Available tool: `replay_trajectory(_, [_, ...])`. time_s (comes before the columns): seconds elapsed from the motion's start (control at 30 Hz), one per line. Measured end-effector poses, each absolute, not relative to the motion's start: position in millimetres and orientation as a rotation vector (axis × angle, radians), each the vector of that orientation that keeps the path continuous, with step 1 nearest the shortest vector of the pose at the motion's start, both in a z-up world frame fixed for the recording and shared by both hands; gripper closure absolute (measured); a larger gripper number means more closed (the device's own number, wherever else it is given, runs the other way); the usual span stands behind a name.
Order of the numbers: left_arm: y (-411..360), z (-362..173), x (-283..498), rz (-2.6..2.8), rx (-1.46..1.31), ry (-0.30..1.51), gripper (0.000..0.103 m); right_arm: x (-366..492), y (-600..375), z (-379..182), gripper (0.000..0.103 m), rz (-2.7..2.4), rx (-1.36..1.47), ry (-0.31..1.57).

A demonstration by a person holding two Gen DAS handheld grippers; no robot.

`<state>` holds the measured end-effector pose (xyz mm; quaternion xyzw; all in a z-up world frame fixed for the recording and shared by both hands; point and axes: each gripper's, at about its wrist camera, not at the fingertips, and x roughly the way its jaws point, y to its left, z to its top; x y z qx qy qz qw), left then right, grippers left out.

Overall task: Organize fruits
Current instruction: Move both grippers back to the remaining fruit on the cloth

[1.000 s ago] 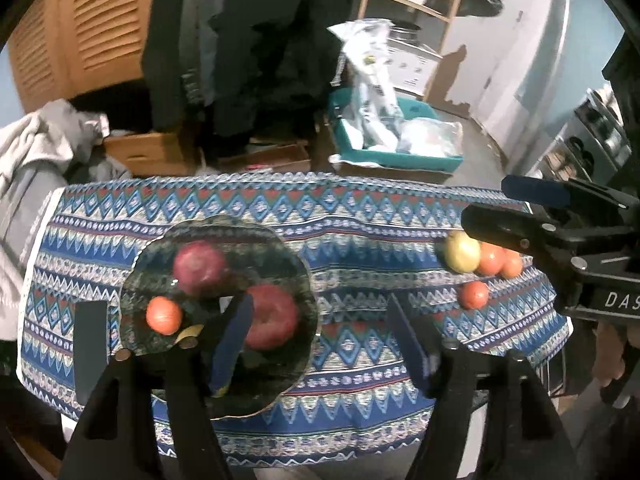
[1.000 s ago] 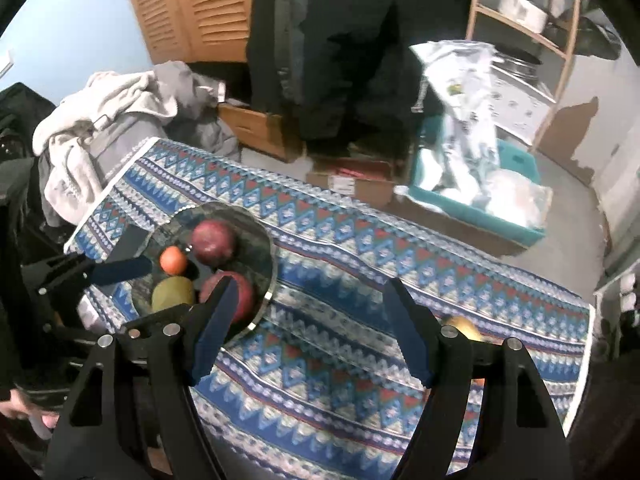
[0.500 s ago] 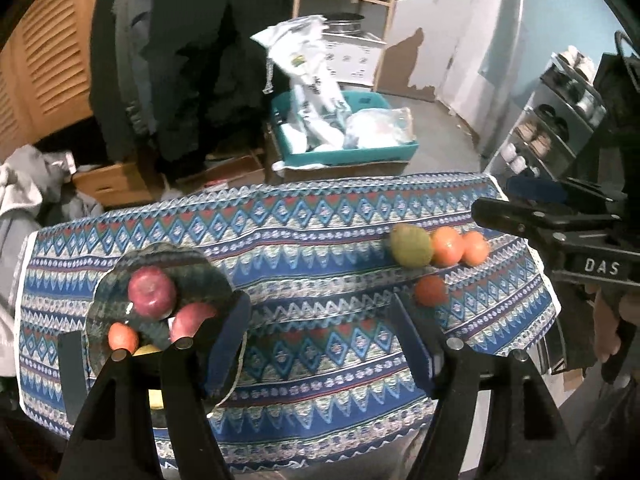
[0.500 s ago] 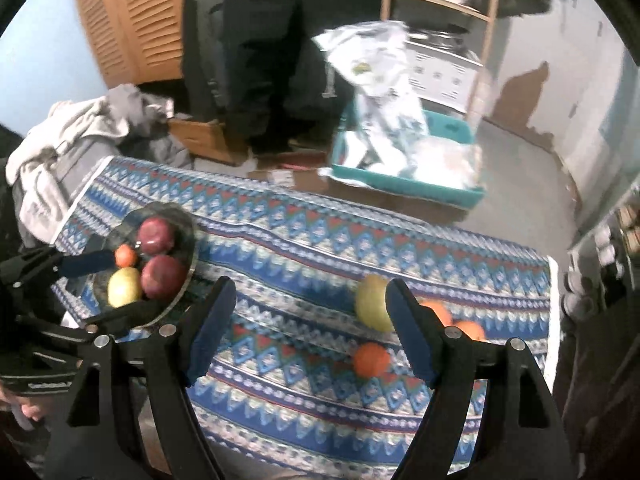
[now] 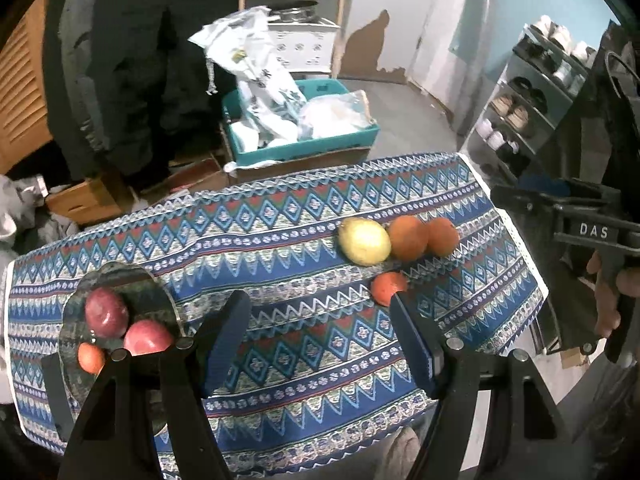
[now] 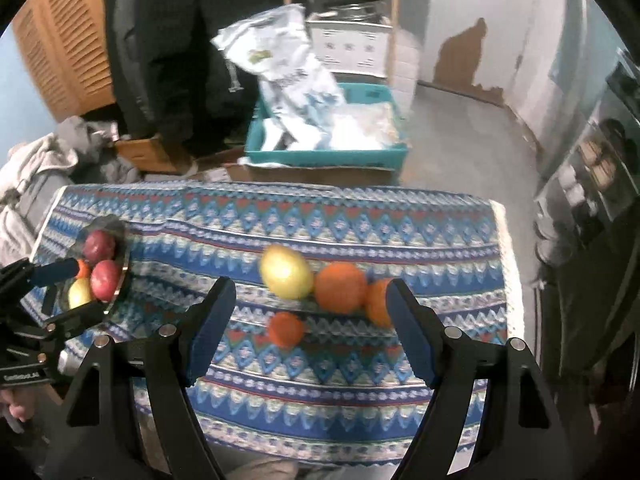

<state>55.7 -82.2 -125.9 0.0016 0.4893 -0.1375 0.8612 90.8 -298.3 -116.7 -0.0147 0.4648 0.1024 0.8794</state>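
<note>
A glass plate [image 5: 120, 284] at the table's left holds two red apples [image 5: 106, 312], a small orange and a yellow fruit [image 6: 79, 294]. On the patterned cloth to the right lie a yellow-green mango [image 5: 364, 241], two oranges [image 5: 408, 237] and a smaller orange [image 5: 387, 287]; the mango [image 6: 286, 272] and oranges [image 6: 340, 287] also show in the right wrist view. My left gripper [image 5: 320, 336] is open and empty over the table's middle front. My right gripper [image 6: 308, 324] is open and empty, above the loose fruit.
The table's cloth [image 5: 280, 220] ends at edges on all sides. Behind it stand a teal bin with bags [image 5: 300, 128], cardboard boxes, hanging dark clothes and a wooden shelf. A shoe rack [image 5: 532, 112] stands at the right. A pile of clothes [image 6: 36, 168] lies at the left.
Both grippers have swung to the right, away from the plate and toward the loose fruit. The loose fruit now sits between the right gripper's fingers in its view. Both stay open.
</note>
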Motion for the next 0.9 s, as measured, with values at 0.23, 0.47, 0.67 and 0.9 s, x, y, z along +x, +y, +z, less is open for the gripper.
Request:
replay_trajectory(0.23, [-98,-140,71,-0.324,-0.005,1.059,0.029,100,-336,-136,0.025,0.171,-0.008,1.015])
replay_trajectory(0.47, [-106,-158,89,-0.321,-0.018,1.09,0.029,112,-360,-164,0.025,0.152,0.024,1.082])
replay_trajectory(0.67, [-111,-171,104,-0.318,-0.048,1.109,0.029,129,-372,-192,0.025,0.14,0.025,1.149])
replay_trajectory(0.9, [-121,-197,123,-0.315,-0.049,1.153,0.029,146,-378,-229,0.025,0.137,0.011,1.222])
